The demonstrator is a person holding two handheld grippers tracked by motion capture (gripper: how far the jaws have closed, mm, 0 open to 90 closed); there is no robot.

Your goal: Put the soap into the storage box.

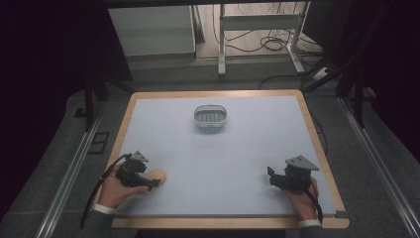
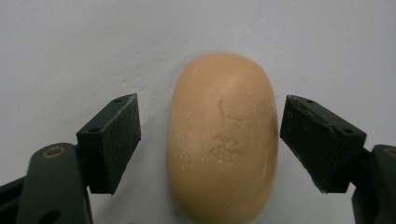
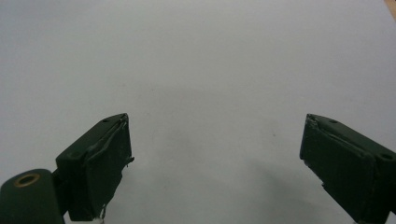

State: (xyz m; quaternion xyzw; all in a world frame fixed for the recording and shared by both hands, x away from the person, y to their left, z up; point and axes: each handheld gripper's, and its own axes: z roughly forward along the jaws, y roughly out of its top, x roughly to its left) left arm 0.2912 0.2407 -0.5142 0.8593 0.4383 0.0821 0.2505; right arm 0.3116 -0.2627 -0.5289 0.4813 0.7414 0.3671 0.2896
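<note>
A tan oval soap bar (image 2: 223, 140) lies flat on the pale blue mat, at the front left in the high view (image 1: 158, 175). My left gripper (image 2: 210, 140) straddles it, open. One pad stands off from the bar by a clear gap, while the other sits very near its side. In the high view the left gripper (image 1: 152, 184) points right, over the soap. My right gripper (image 3: 215, 158) is open above bare mat, with nothing between its jaws. It rests at the front right (image 1: 271, 176).
A grey oval soap dish (image 1: 196, 116) with a ribbed floor sits at the back centre of the mat (image 1: 223, 153). A wooden table rim (image 1: 324, 163) frames the mat. Beyond the table are a desk frame and cables on the floor.
</note>
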